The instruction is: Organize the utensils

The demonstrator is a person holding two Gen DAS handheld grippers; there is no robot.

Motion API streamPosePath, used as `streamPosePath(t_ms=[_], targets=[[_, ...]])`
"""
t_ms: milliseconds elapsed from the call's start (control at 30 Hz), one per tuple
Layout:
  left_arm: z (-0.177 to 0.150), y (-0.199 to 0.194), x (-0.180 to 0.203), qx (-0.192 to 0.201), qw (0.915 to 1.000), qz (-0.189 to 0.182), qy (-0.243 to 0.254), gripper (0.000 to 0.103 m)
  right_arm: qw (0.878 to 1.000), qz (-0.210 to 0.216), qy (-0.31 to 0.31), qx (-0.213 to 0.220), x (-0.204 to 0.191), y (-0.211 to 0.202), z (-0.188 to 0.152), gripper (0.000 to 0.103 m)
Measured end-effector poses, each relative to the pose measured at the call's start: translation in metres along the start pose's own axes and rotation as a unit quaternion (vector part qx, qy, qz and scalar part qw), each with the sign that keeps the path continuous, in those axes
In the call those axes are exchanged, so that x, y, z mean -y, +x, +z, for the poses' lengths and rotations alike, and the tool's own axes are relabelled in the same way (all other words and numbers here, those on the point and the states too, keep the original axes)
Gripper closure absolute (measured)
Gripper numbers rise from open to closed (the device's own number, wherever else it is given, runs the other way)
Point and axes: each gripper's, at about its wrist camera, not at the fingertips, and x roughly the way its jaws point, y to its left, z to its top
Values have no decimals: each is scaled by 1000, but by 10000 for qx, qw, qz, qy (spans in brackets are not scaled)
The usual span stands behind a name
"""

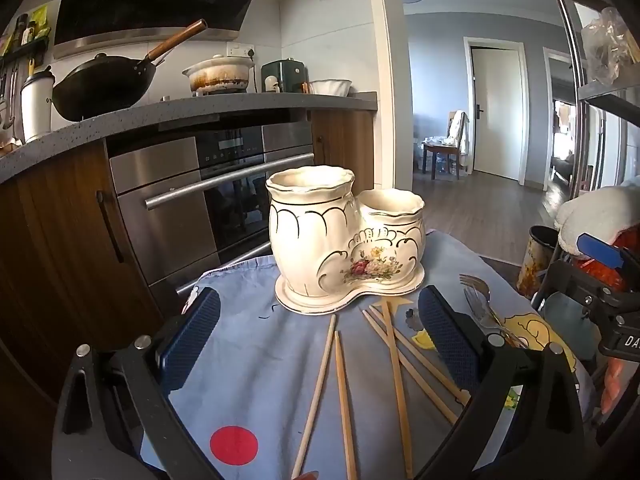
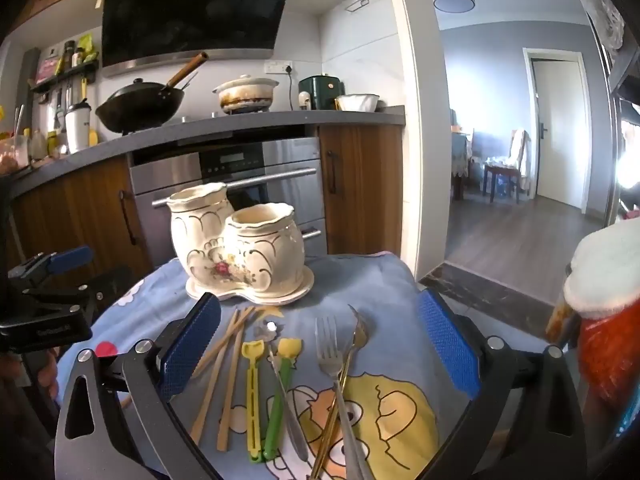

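On the bench, covered by a blue cartoon-print cloth (image 1: 256, 380), stands a cream ceramic utensil holder (image 1: 344, 240) with gold trim and a painted bouquet. It has two joined cups on one shared base: a taller one and a shorter one. Their rims are visible, but I cannot tell what lies inside them.

My left tool (image 1: 320, 344) hangs released above the cloth, its blue-padded fingers (image 1: 192, 336) spread wide and gripping nothing. Between and just in front of them lie loose wooden chopsticks (image 1: 340, 400), fanned out with their tips pointing toward the holder's base. The nearest tips stop just short of that base. The holder sits straight ahead of this tool, beyond the chopsticks.

My right tool (image 2: 320, 348) is also released, fingers apart and empty. Below its gap lie the other utensils, side by side on the cloth: a yellow plastic utensil (image 2: 253, 396), a green-handled one with a yellow head (image 2: 280, 392), a thin metal piece crossing it, a silver fork (image 2: 330, 356) and a gold-handled spoon (image 2: 356, 344) overlapping the fork. The chopsticks lie by the left finger of this tool. From here the holder sits ahead and to the left, near the far edge of the cloth.

Behind the bench are a steel oven (image 1: 224, 184) and a dark wok (image 1: 104, 84) on a kitchen worktop.
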Motion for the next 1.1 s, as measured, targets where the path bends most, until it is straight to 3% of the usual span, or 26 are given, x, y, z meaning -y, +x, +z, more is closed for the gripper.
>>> streamPosePath(t_ms=[1100], targets=[[-4,2,1,-18,10000,15,0,5,10000,0,19,-32,5,0,1,5]])
